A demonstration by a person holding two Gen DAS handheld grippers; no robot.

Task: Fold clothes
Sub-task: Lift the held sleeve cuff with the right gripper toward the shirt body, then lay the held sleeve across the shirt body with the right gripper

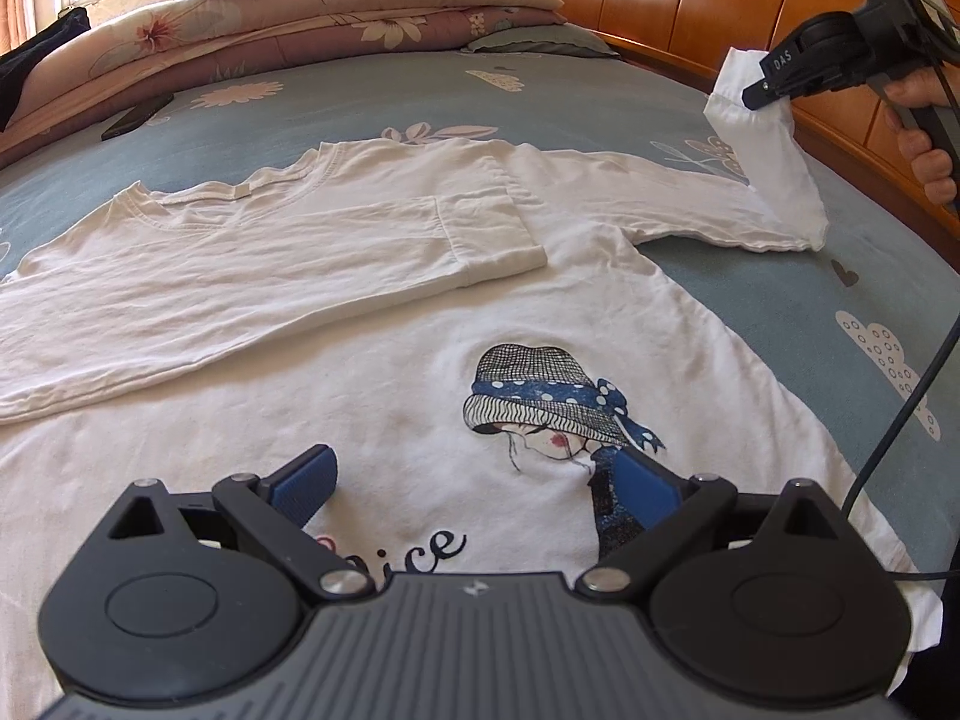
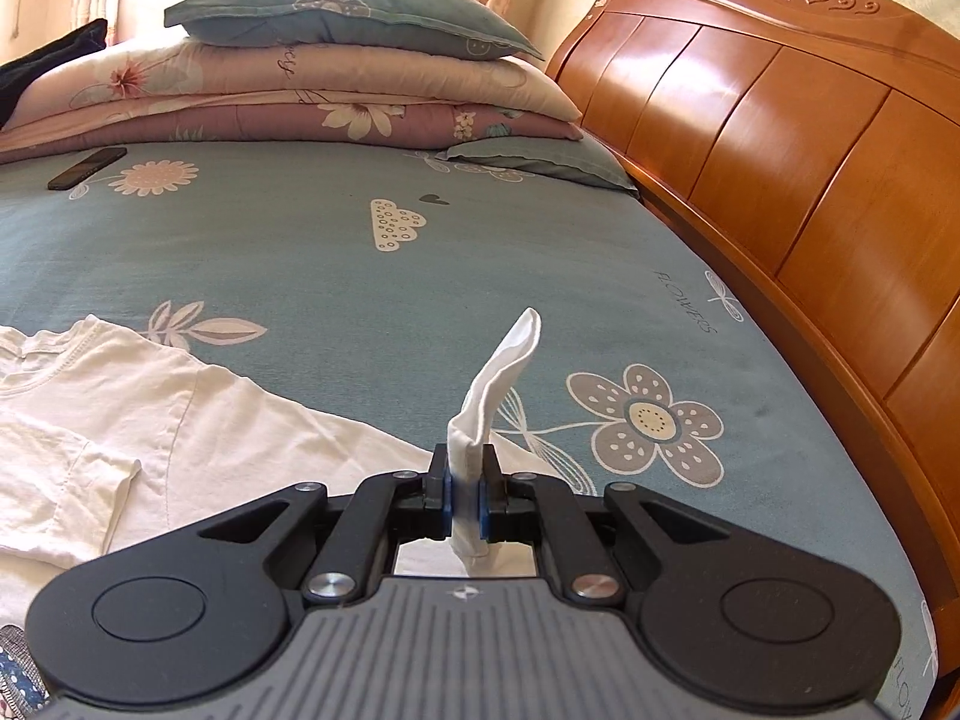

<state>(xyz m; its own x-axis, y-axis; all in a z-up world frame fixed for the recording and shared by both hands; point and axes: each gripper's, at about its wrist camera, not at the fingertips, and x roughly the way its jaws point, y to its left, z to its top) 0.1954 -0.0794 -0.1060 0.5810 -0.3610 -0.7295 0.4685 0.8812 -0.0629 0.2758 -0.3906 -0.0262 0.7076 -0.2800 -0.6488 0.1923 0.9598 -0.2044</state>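
White shirt [image 1: 372, 372] lies flat on the bed [image 2: 360, 264], 1 sleeve already folded across the chest. Right gripper [image 2: 465, 495] is clamped on the other sleeve's cuff [image 2: 504, 360]; left gripper [image 1: 474, 492] hovers with jaws apart, empty. Thin, limp cotton, so best held at cuff or hem.

"ice" on the shirt [image 1: 420, 546]; "FLOWERS" on the bedsheet [image 2: 684, 300].

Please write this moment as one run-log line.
step: second sleeve fold | right gripper: shut on sleeve cuff, lifted | left gripper: open over shirt | other sleeve: folded
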